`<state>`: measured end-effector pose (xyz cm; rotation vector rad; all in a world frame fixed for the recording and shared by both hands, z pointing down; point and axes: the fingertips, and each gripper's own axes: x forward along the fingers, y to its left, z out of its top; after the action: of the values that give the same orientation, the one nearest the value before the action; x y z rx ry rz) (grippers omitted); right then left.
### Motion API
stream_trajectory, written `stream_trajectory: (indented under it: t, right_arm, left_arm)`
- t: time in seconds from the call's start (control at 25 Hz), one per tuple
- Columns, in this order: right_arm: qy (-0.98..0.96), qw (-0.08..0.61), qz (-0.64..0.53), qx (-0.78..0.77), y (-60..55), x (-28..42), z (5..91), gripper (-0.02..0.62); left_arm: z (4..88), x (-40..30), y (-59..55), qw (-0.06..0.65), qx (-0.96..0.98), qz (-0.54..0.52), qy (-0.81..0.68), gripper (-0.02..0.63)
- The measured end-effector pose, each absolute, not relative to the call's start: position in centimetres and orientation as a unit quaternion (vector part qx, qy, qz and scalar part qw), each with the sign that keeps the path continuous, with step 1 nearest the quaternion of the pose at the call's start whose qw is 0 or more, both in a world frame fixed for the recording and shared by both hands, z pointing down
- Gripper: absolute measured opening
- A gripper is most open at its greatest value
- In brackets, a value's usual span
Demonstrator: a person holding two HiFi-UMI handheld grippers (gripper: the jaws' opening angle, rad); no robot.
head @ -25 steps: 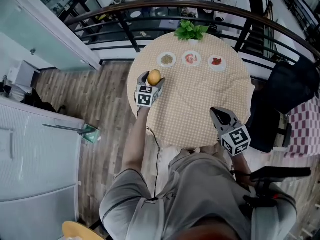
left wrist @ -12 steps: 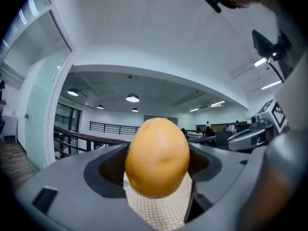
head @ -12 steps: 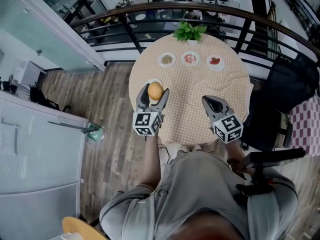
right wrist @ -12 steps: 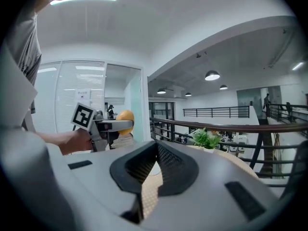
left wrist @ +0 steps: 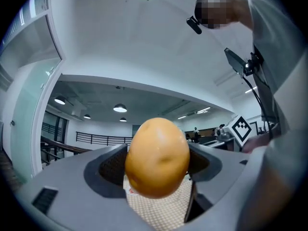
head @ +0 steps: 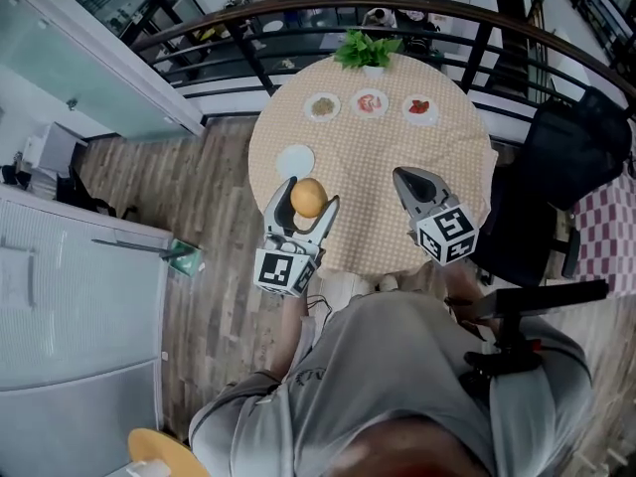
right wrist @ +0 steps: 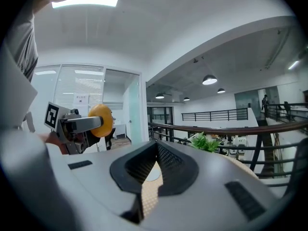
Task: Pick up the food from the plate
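A round table under a beige checked cloth [head: 378, 187] fills the upper middle of the frame. Over its lower left edge, the grey left gripper [head: 309, 195] has its jaws on either side of an orange-yellow oval piece of food [head: 308, 198]. Just above it, a small white round plate [head: 295, 159] lies on the cloth. To the right of centre, the grey right gripper [head: 403, 177] has its jaws drawn together to a point over the cloth. Along the table's top edge sit three small white dishes of food [head: 370, 102] in a row, and above them a green leafy plant [head: 366, 50]. A dark curved metal railing [head: 199, 23] arcs behind the table.
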<state>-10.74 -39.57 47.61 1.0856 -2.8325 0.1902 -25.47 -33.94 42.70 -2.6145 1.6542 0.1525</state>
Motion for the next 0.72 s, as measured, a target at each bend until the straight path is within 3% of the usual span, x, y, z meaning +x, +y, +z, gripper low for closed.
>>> stream_trajectory:
  t: [0.72]
  right_arm:
    - [-0.933,0.041,0.05,0.355,-38.9,-10.3,45.6,0.006]
  left_arm:
    - [43.3,-25.3,-34.3,0.004,-0.853,0.046,0.519,0.368]
